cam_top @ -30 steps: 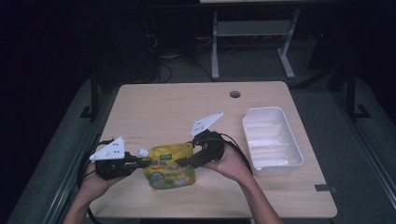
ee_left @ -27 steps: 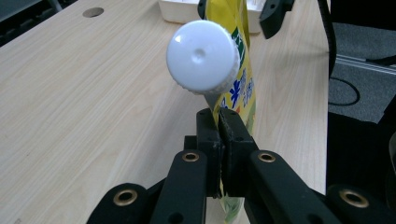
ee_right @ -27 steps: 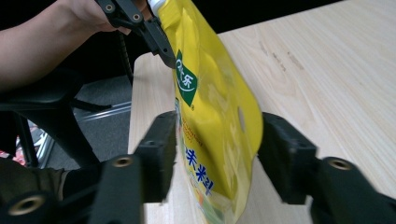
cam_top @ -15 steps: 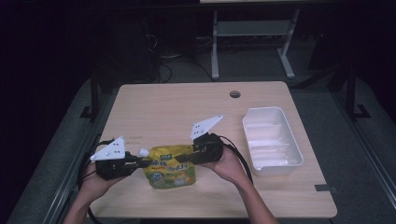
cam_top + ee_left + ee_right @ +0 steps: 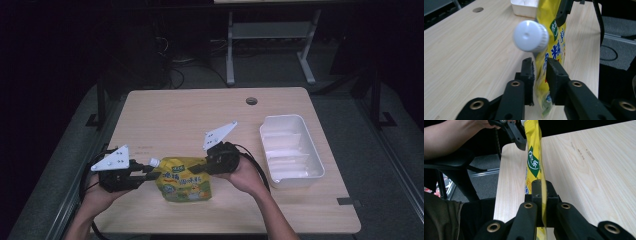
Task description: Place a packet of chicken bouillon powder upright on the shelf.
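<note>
Pouch: a yellow spouted pouch [image 5: 186, 179] sits low over the near middle of the table [image 5: 200, 115], stretched between the two grippers
Cap: the white screw cap [image 5: 531, 36] points toward the left gripper, just above and beyond its jaws
Left gripper: the left gripper [image 5: 539, 75] has just been opening; the pouch's thin edge below the cap runs through the gap, and the left-hand pad seems just clear of the film, so the hold looks released
Left fingers: both black fingers [image 5: 555, 77] flank the pouch edge, one on each side
Right gripper: the right gripper [image 5: 541, 192] has just been closing and is clenched on the pouch's opposite edge, with the film pinched flat between its pads
Pouch in right gripper view: it runs edge-on from the jaws away to the left gripper at the top
Tray: a white rectangular tray [image 5: 316, 155] stands at the table's right side, well apart from the pouch; nothing lies in it that I can make out
Surroundings: a round hole [image 5: 251, 101] in the far tabletop; cables loop from each gripper; nothing stands between pouch and tray
</note>
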Available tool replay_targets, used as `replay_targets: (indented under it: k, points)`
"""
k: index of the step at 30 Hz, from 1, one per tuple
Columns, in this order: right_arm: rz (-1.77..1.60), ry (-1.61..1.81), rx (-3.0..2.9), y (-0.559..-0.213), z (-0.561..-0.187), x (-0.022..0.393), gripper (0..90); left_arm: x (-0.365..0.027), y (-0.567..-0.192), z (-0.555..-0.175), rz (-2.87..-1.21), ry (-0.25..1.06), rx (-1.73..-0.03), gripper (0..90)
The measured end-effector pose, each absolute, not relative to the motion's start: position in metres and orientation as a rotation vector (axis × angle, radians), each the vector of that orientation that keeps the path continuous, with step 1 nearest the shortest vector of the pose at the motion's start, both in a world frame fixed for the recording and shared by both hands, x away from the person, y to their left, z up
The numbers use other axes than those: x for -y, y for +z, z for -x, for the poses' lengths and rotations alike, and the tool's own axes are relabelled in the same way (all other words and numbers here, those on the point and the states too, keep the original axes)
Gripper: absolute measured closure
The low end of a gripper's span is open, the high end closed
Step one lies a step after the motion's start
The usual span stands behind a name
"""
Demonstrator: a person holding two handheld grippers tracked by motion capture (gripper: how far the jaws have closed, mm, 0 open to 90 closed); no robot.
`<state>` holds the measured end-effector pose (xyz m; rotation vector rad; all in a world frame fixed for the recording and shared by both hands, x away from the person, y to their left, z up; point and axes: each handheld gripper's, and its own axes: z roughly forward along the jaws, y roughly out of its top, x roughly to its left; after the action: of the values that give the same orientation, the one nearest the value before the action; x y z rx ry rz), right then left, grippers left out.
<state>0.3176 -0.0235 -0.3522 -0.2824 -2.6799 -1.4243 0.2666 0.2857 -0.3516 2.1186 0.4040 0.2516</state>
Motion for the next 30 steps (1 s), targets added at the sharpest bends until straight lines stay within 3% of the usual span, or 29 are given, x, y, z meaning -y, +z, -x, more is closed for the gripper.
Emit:
replay_targets:
  k: [12, 30]
  points:
    - [0.283, -1.418, 2.697, -0.337, -0.323, 0.03, 89.8, -0.293, -0.355, -0.268, -2.118, 0.244, -0.445, 61.2]
    - [0.338, -1.458, 2.736, -0.303, -0.328, 0.068, 89.7, -0.289, -0.365, -0.269, -2.157, 0.226, -0.449, 53.6]
